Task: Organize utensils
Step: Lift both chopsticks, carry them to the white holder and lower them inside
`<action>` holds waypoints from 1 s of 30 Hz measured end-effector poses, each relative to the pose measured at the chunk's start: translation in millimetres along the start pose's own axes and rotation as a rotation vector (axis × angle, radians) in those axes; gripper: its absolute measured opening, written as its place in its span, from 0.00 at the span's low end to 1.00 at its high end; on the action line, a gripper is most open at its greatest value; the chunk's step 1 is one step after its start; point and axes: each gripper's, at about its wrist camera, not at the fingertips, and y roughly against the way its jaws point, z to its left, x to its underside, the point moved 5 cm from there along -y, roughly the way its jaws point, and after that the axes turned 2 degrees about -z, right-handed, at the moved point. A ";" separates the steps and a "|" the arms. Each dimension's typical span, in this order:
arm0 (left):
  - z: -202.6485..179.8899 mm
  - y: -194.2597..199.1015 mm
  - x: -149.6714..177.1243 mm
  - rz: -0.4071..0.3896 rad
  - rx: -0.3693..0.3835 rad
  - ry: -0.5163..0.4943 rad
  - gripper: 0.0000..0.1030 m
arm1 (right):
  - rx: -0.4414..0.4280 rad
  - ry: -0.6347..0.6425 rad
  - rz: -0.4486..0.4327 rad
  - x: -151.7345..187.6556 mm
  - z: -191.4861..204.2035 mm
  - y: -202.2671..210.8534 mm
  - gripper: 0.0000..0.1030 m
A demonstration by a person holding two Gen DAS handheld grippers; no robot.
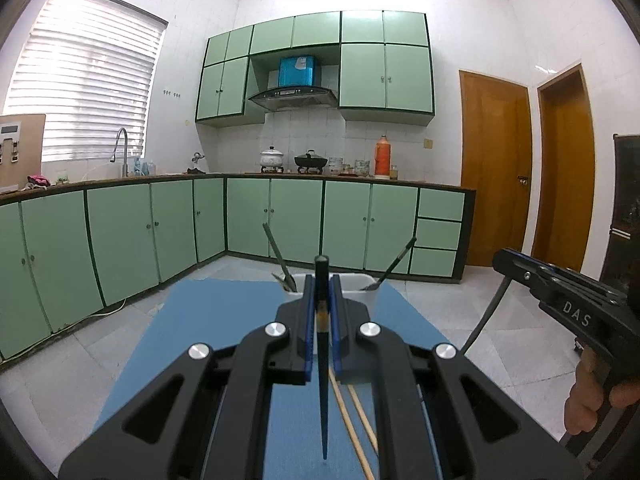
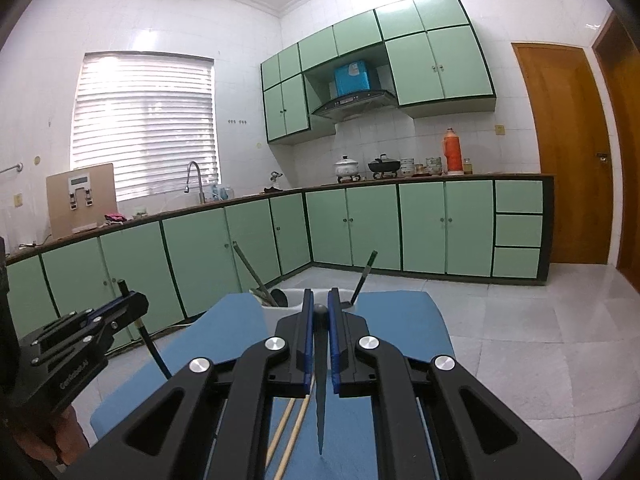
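Note:
My left gripper (image 1: 322, 280) is shut on a dark blue chopstick (image 1: 323, 400) that hangs point-down above the blue mat (image 1: 224, 320). In the right wrist view that left gripper (image 2: 138, 300) shows at the left with the chopstick (image 2: 154, 352). My right gripper (image 2: 320, 292) is shut on a dark knife-like utensil (image 2: 320, 408), blade tip down; the right gripper (image 1: 498, 258) also appears beside the left one. A white utensil holder (image 1: 360, 284) (image 2: 292, 294) stands at the mat's far edge with several dark utensils in it. Two wooden chopsticks (image 1: 356, 412) (image 2: 288, 428) lie on the mat below.
Green floor cabinets (image 1: 280, 220) run along the back and left walls, with a sink tap (image 1: 122, 148), pots (image 1: 272, 158) and an orange flask (image 1: 383, 156) on the counter. Wooden doors (image 1: 496, 168) stand at the right. Pale floor tiles (image 2: 520, 340) surround the table.

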 end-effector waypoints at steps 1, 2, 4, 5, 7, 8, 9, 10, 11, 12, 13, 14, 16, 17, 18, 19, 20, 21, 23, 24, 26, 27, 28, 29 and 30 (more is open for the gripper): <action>0.1 0.3 -1.0 -0.003 0.003 0.002 0.06 | -0.001 0.003 -0.004 -3.3 0.5 -0.8 0.07; -0.1 0.1 -3.3 -0.006 0.006 0.003 0.06 | -0.001 0.003 -0.005 -5.7 0.8 -1.7 0.07; -0.9 0.9 -4.6 -0.014 0.009 0.003 0.06 | -0.003 0.002 -0.007 -10.2 2.2 -2.5 0.07; -1.4 0.3 -7.3 -0.019 0.009 0.003 0.06 | -0.003 0.002 -0.007 -11.2 3.0 -3.3 0.07; -2.1 1.1 -9.8 -0.025 0.010 0.002 0.06 | -0.003 0.002 -0.009 -13.3 3.4 -3.9 0.07; -2.7 1.1 -11.4 -0.028 0.010 0.001 0.06 | -0.004 0.004 -0.010 -15.4 4.1 -5.0 0.07; -3.8 1.2 -13.4 -0.032 0.011 0.000 0.06 | -0.005 0.005 -0.012 -17.3 4.6 -5.4 0.07; -4.4 0.9 -15.1 -0.036 0.011 0.000 0.06 | -0.004 0.007 -0.016 -19.9 4.8 -5.8 0.07; -5.1 0.5 -16.9 -0.040 0.010 0.000 0.06 | -0.004 0.007 -0.019 -20.8 5.4 -5.3 0.07; -4.9 0.8 -18.2 -0.043 0.010 0.001 0.06 | -0.004 0.006 -0.023 -23.4 5.7 -5.3 0.07; -5.2 -0.4 -20.0 -0.046 0.010 0.002 0.06 | -0.004 0.007 -0.026 -24.8 6.1 -5.3 0.07; -4.9 -1.4 -21.8 -0.048 0.009 0.002 0.06 | -0.002 0.009 -0.031 -27.0 7.1 -5.8 0.07; -4.7 -3.2 -24.1 -0.053 0.009 0.004 0.06 | -0.001 0.014 -0.040 -32.0 7.9 -6.4 0.07; -4.4 -4.6 -25.7 -0.054 0.009 0.006 0.06 | 0.000 0.016 -0.043 -34.6 8.2 -7.7 0.07; -3.8 -6.2 -27.5 -0.056 0.009 0.008 0.06 | 0.000 0.018 -0.047 -37.4 8.9 -8.8 0.07; -2.6 -7.2 -28.6 -0.057 0.009 0.009 0.06 | 0.000 0.020 -0.050 -39.5 9.9 -9.2 0.07; -2.6 -8.7 -30.4 -0.061 0.009 0.009 0.06 | -0.001 0.023 -0.055 -42.4 10.8 -9.8 0.07; -2.4 -9.7 -32.5 -0.063 0.009 0.008 0.06 | -0.002 0.025 -0.060 -44.3 12.2 -10.2 0.07; -1.6 -12.5 -37.2 -0.071 0.011 0.009 0.06 | -0.004 0.031 -0.069 -49.9 14.1 -12.0 0.07; -1.8 -13.5 -39.4 -0.074 0.012 0.010 0.06 | -0.005 0.033 -0.073 -53.0 15.1 -13.3 0.07; -1.4 -16.1 -46.3 -0.086 0.014 0.014 0.06 | -0.008 0.039 -0.081 -58.7 17.2 -16.3 0.07; -0.7 -17.4 -49.6 -0.092 0.014 0.014 0.06 | -0.010 0.043 -0.087 -62.2 18.6 -17.8 0.07; -0.4 -18.5 -53.3 -0.099 0.014 0.015 0.06 | -0.011 0.046 -0.093 -65.7 19.8 -19.5 0.07; -0.3 -19.9 -57.9 -0.108 0.015 0.018 0.06 | -0.013 0.047 -0.097 -68.4 21.1 -20.7 0.07; -0.3 -20.7 -61.5 -0.115 0.017 0.021 0.06 | -0.015 0.048 -0.102 -71.4 22.1 -21.8 0.07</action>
